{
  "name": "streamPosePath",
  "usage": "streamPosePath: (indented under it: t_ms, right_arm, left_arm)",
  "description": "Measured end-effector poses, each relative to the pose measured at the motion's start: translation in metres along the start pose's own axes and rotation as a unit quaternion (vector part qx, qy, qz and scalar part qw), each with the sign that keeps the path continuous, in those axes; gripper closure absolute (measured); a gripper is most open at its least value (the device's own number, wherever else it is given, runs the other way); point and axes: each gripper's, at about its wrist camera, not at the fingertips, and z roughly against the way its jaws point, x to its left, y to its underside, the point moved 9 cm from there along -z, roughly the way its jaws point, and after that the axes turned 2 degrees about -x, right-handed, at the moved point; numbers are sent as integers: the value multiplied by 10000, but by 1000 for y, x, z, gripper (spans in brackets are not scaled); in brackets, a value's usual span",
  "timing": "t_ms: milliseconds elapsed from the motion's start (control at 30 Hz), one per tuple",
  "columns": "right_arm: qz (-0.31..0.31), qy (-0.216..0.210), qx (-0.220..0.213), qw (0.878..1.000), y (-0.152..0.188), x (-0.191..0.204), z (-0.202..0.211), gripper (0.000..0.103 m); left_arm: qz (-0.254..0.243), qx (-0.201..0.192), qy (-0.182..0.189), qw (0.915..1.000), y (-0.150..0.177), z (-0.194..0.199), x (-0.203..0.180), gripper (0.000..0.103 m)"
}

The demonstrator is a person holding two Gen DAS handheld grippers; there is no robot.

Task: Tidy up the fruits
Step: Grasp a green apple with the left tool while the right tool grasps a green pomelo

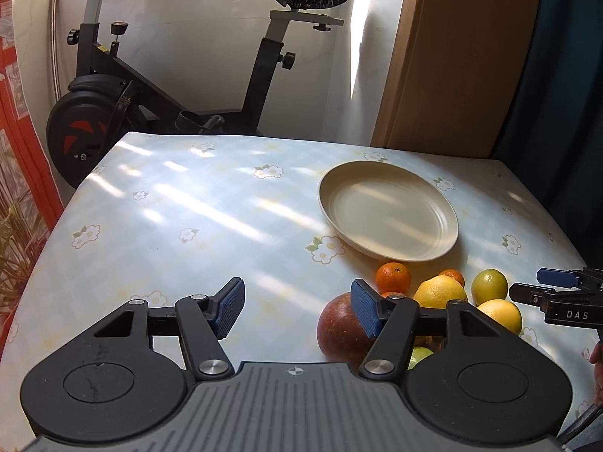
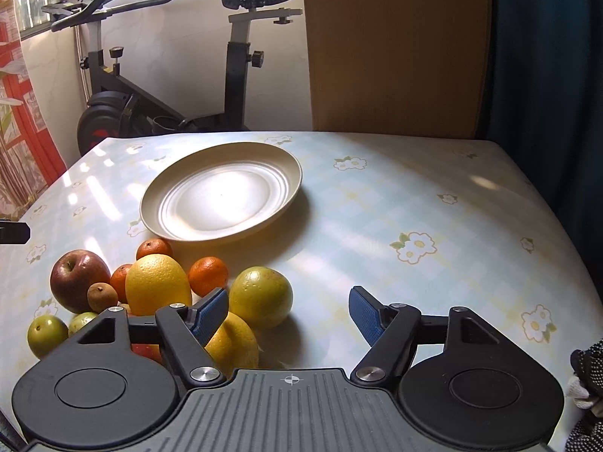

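Nothing had been picked yet: the fruits [image 2: 158,290] lay heaped on the tablecloth [image 2: 377,226] just before the bare plate [image 2: 222,192]. The left gripper [image 1: 297,310] and right gripper [image 2: 288,314] hung half-open and empty. Next, I'd judge, one must straddle a single fruit.

One plate [image 2: 222,192], one red apple [image 2: 77,278], three mandarins [image 2: 208,275], two small green fruits [image 2: 47,335].

Each camera sits close behind its own hand-held gripper, angled down across the bench [image 1: 188,196] towards the exercise bike [image 1: 113,86]. Both views share the cream plate [image 1: 388,211] and fruit pile [image 2: 158,286].
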Motion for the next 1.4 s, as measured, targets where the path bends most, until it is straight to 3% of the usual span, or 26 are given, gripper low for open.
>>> streamPosePath:
  t_ms: [267,467,700,1233,1400]
  right_arm:
    - [-291,-238,212,9991,-6,1,-20,42]
    - [-498,-403,438,9970,-3,6,-36,55]
    - [-732,-529,472,9948,1,6,-41,60]
    - [-696,-482,454,9954,1,8,-41,61]
    - [-860,-531,526,9935,2,6,-45,60]
  left_arm:
    - [53,151,107,9998,9,-1,-7,45]
    - [72,415,383,9984,30,-1,-22,47]
    - [279,803,663,9942,59,-6,-27,47]
    - [539,1537,872,9828,86,-34,-28,46]
    - [670,1557,895,9815,89,-41,-24,53]
